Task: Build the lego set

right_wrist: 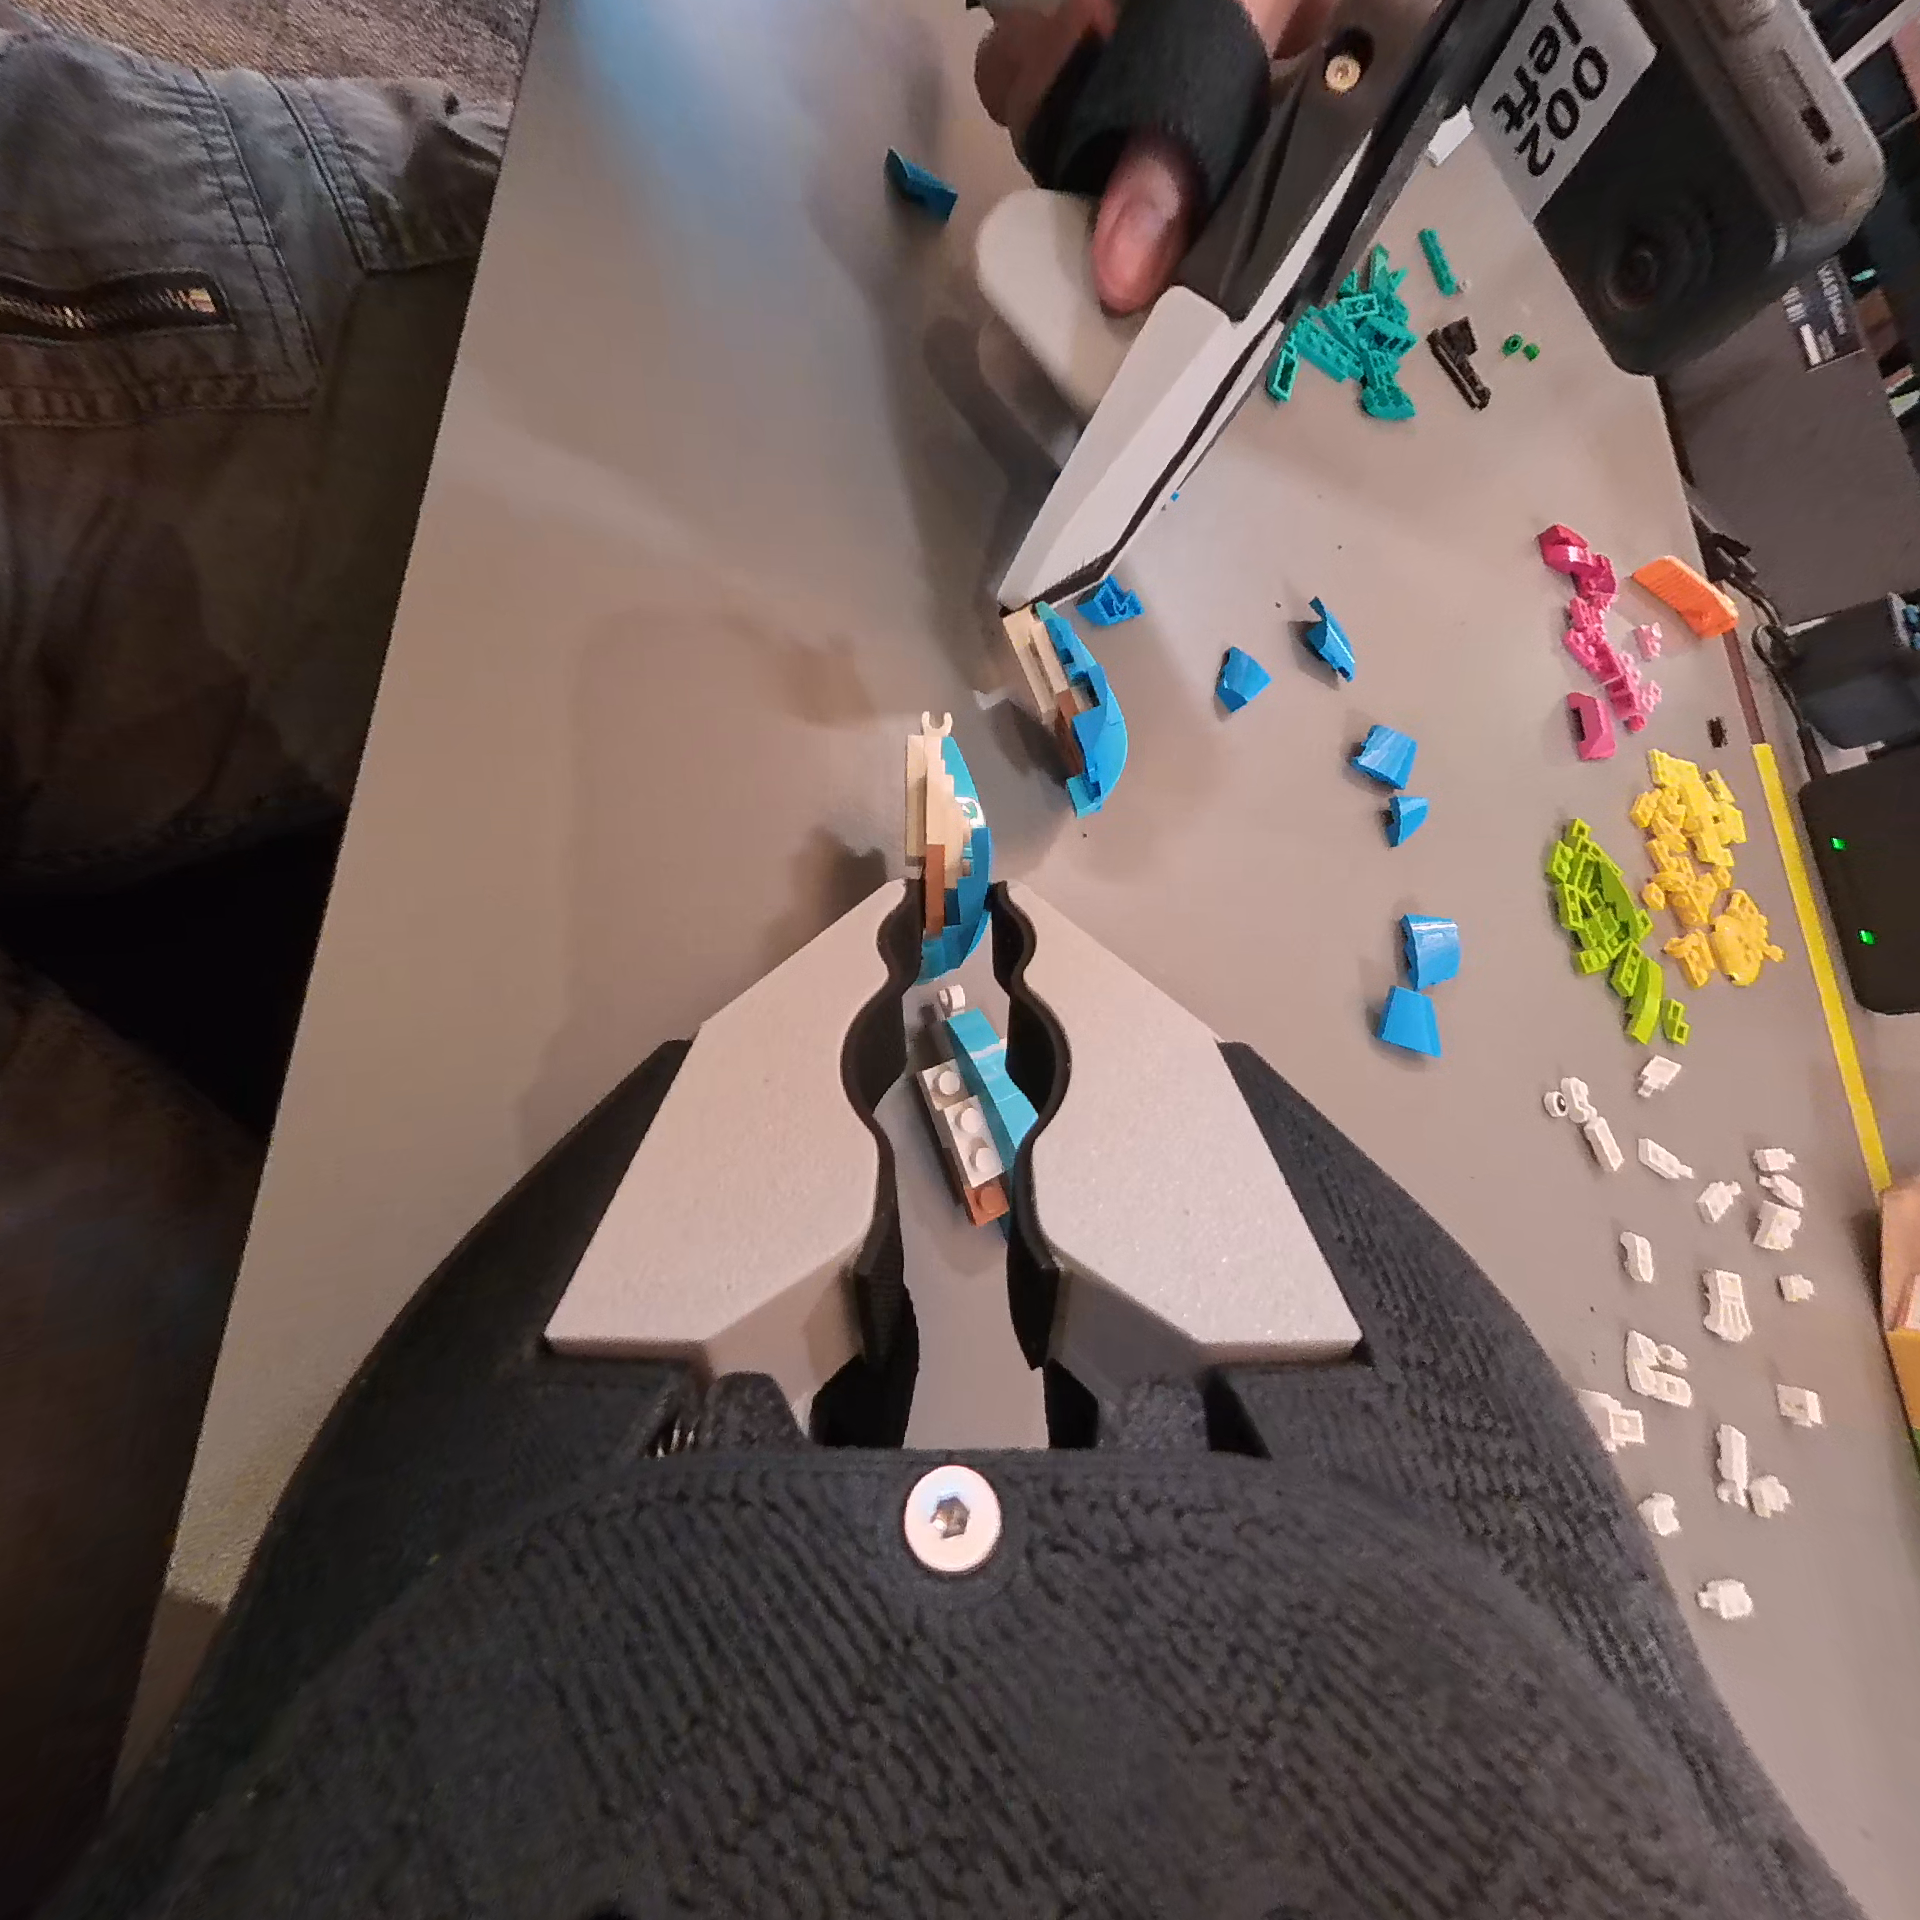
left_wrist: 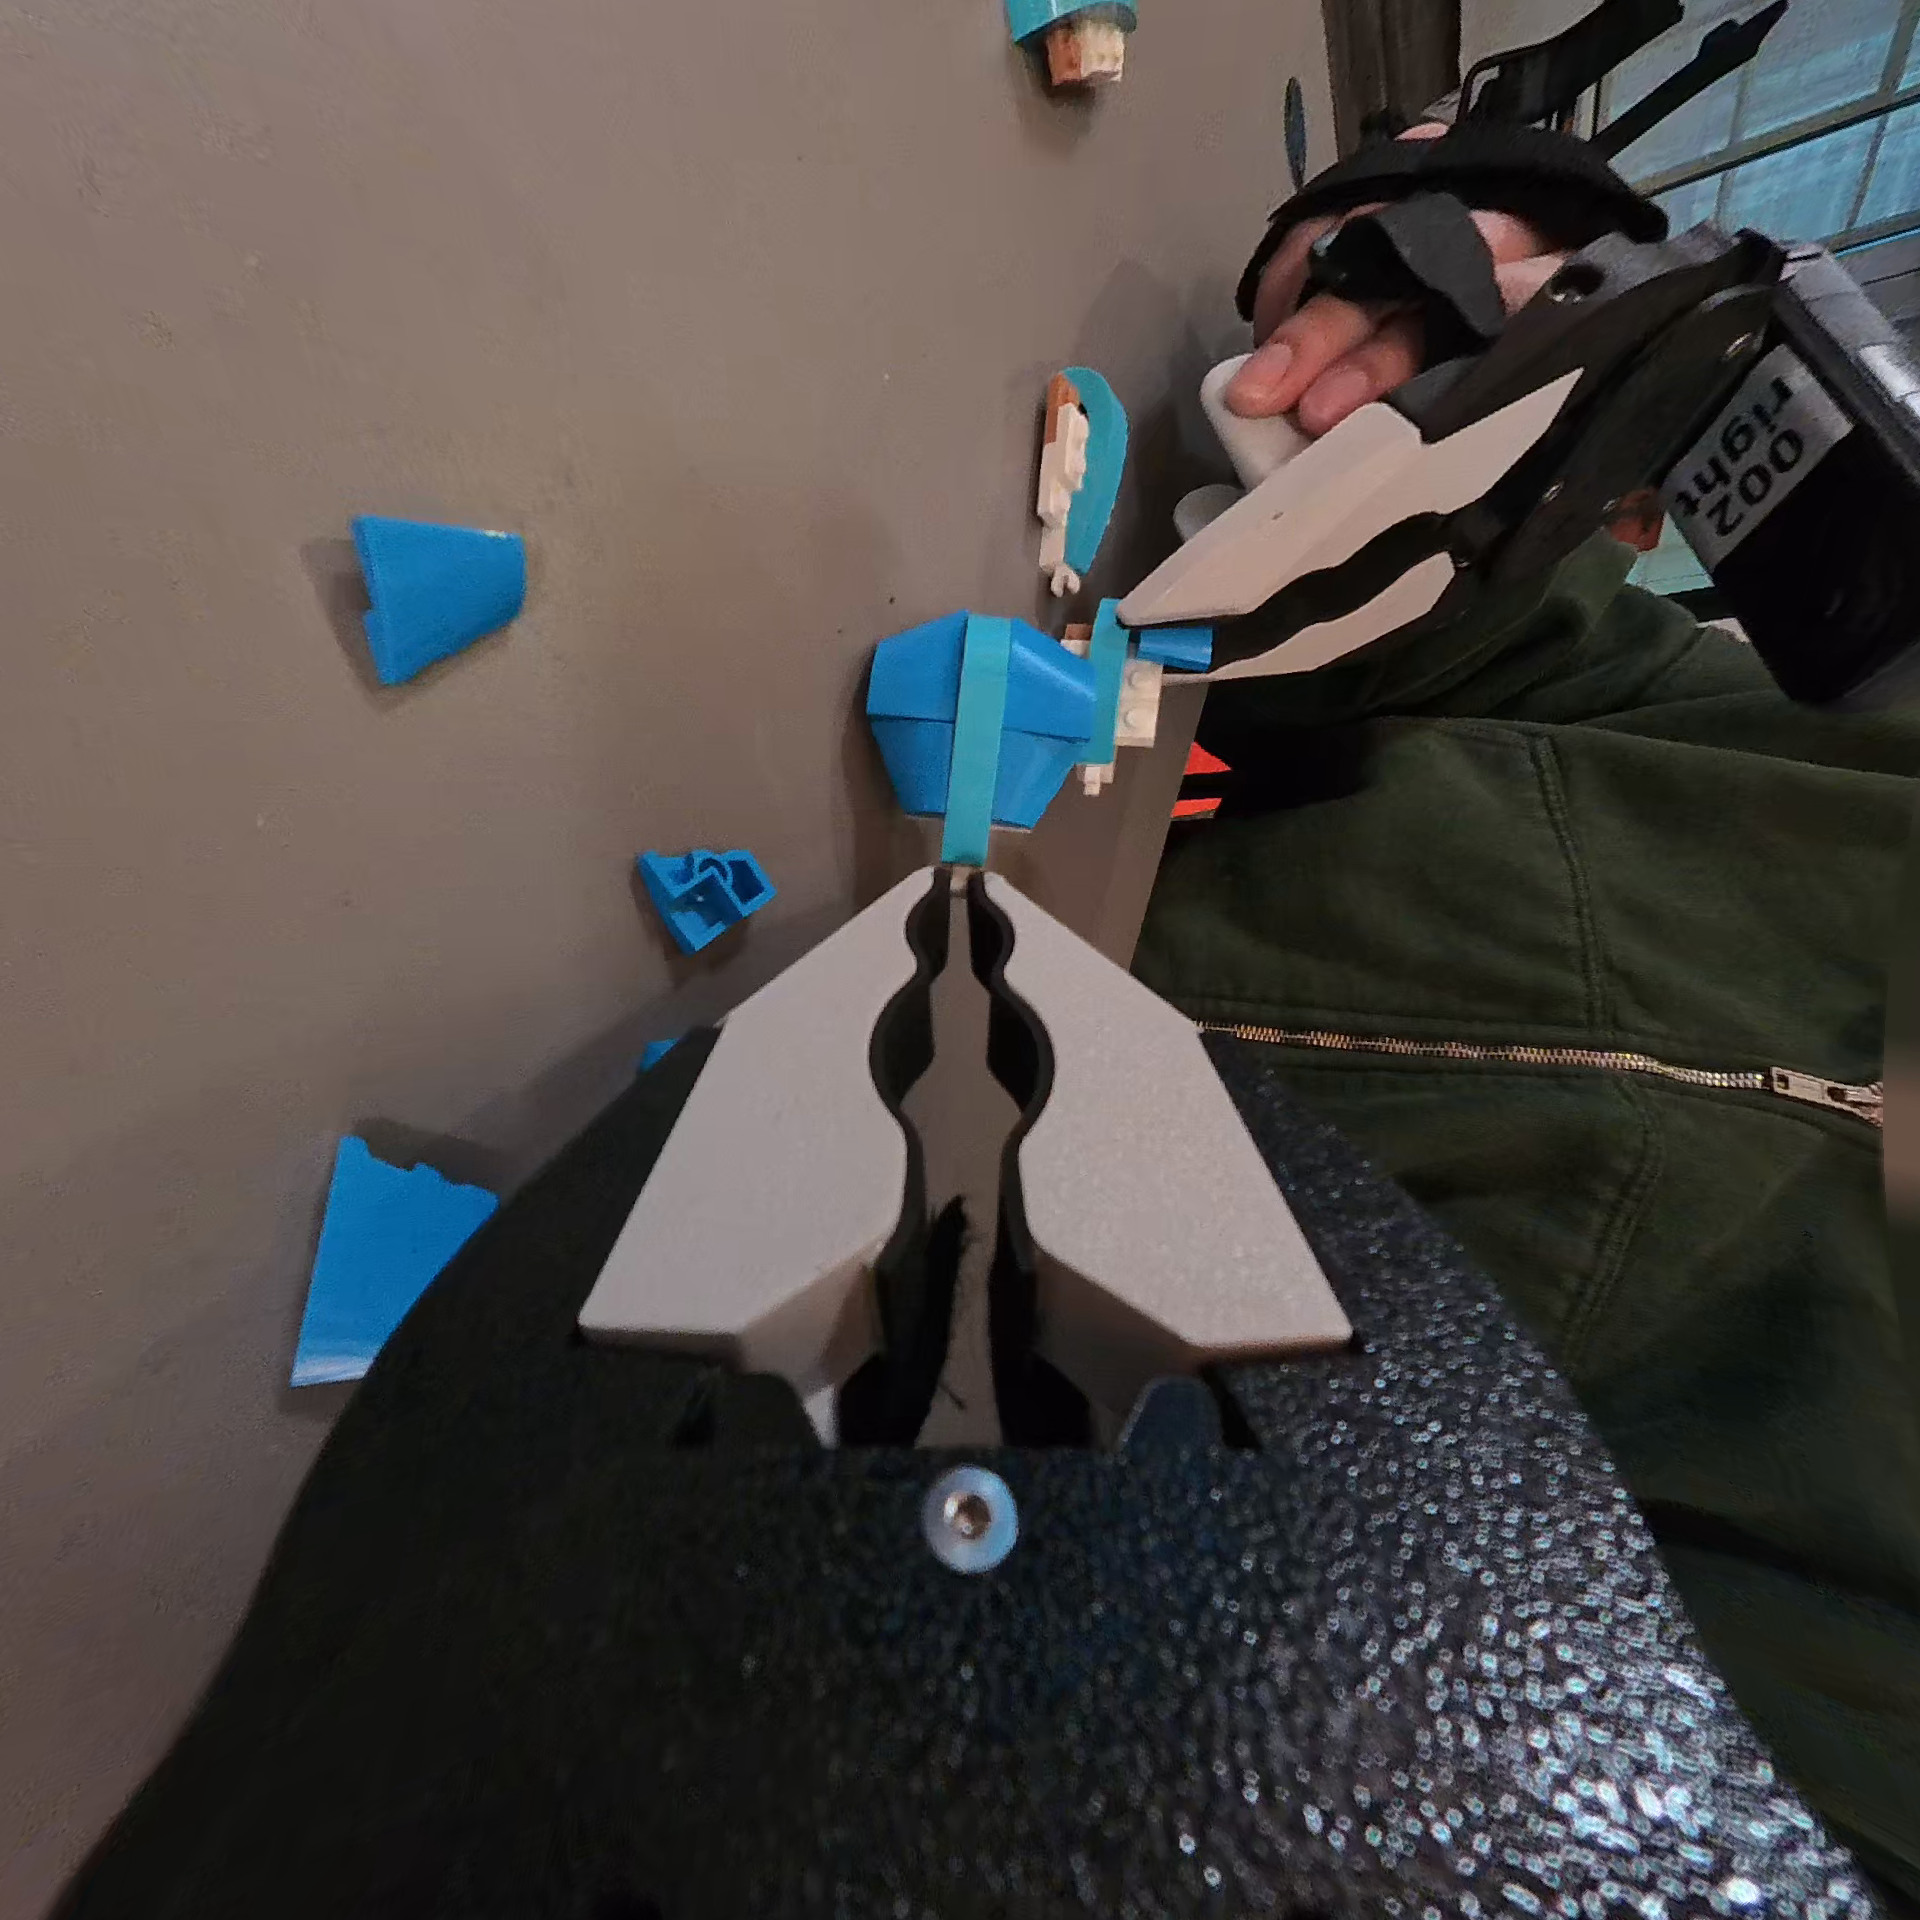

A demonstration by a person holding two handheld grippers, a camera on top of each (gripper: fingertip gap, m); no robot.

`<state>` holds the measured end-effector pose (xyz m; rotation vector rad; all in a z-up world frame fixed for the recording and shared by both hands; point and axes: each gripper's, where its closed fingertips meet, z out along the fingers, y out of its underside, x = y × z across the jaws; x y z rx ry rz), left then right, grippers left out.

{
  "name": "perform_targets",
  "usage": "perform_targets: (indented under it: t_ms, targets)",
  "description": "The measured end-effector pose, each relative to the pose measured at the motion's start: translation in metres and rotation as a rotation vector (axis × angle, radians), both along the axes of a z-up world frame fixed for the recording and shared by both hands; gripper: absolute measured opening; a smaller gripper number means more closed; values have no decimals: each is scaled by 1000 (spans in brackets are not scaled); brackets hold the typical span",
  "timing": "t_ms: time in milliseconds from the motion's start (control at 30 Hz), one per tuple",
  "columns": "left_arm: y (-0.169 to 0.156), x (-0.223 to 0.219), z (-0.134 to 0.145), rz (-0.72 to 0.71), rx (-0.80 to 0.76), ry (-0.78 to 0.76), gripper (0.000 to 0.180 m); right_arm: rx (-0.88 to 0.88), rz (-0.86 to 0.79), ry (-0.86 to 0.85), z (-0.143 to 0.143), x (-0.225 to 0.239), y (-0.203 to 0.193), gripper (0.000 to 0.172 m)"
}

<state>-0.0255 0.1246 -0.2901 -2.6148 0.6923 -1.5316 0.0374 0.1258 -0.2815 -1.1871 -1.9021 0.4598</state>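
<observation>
**A:** Now, nearest first. What does the left gripper (left_wrist: pixel 961 881) have?

**B:** Its two grey fingertips are closed tight on the thin lower edge of a blue brick shell (left_wrist: pixel 920 717) with a teal strip (left_wrist: pixel 977 727) down its middle. The shell is held above the grey table (right_wrist: pixel 675 520).

**A:** And the right gripper (right_wrist: pixel 951 896)?

**B:** It is clamped on a curved blue, white and brown assembly (right_wrist: pixel 951 831). The lower end sits between the pads and the rest sticks out past the tips. The two held pieces are close together, and the right wrist view shows a gap between them.

**A:** What lies under the right gripper?

**B:** A third small build (right_wrist: pixel 971 1122) of teal, white and brown bricks lies flat on the table, seen between the fingers but not touched by them.

**A:** Around the left gripper?

**B:** Loose blue sloped pieces: a hollow one (left_wrist: pixel 707 899) just beside the fingertip, a wedge (left_wrist: pixel 384 1257) near the gripper body, and a cone-like one (left_wrist: pixel 436 597) farther out. A dark green jacket (left_wrist: pixel 1558 935) fills the side by the table edge.

**A:** Farther off?

**B:** Sorted heaps: white bricks (right_wrist: pixel 1683 1299), lime (right_wrist: pixel 1605 925), yellow (right_wrist: pixel 1704 873), pink (right_wrist: pixel 1600 644), and teal ones (right_wrist: pixel 1345 343) at the far end.
</observation>
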Motion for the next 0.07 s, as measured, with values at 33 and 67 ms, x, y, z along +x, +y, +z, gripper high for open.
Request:
perform_targets:
  t_ms: [33, 67]
  targets:
    - [0, 0, 0, -2, -1, 1, 1, 1, 0, -1, 0, 0, 0, 13]
    - [-1, 0, 0, -6, -3, 2, 1, 2, 1, -2, 0, 0, 0, 13]
